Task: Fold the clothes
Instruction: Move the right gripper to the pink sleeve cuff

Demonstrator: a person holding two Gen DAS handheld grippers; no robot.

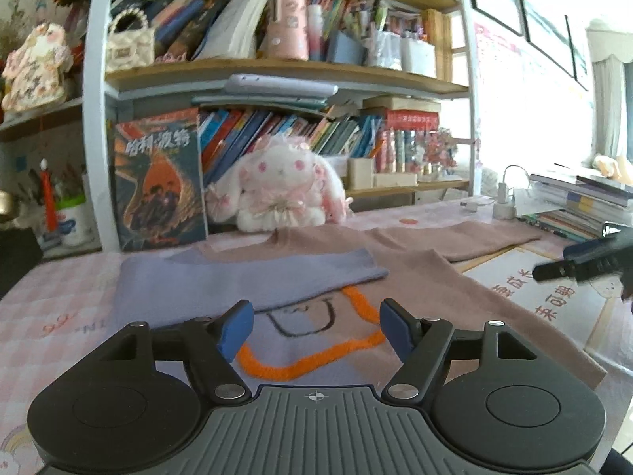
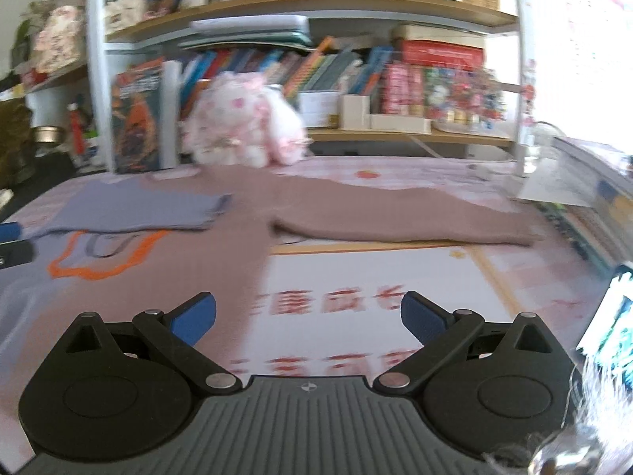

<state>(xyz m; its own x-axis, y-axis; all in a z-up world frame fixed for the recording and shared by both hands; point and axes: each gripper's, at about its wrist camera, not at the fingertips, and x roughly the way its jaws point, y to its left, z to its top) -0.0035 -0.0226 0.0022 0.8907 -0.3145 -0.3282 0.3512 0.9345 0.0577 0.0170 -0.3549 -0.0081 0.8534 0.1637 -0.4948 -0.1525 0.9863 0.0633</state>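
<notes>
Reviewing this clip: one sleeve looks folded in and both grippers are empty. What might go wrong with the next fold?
1. The pink sleeve reaches towards the book stack and charger; sweeping it inward may snag them.
2. The folded lilac sleeve lies loose on the sweater; dragging the body could undo it.
3. The plush rabbit sits near the collar and could be bumped. The left gripper and right gripper are open.
</notes>
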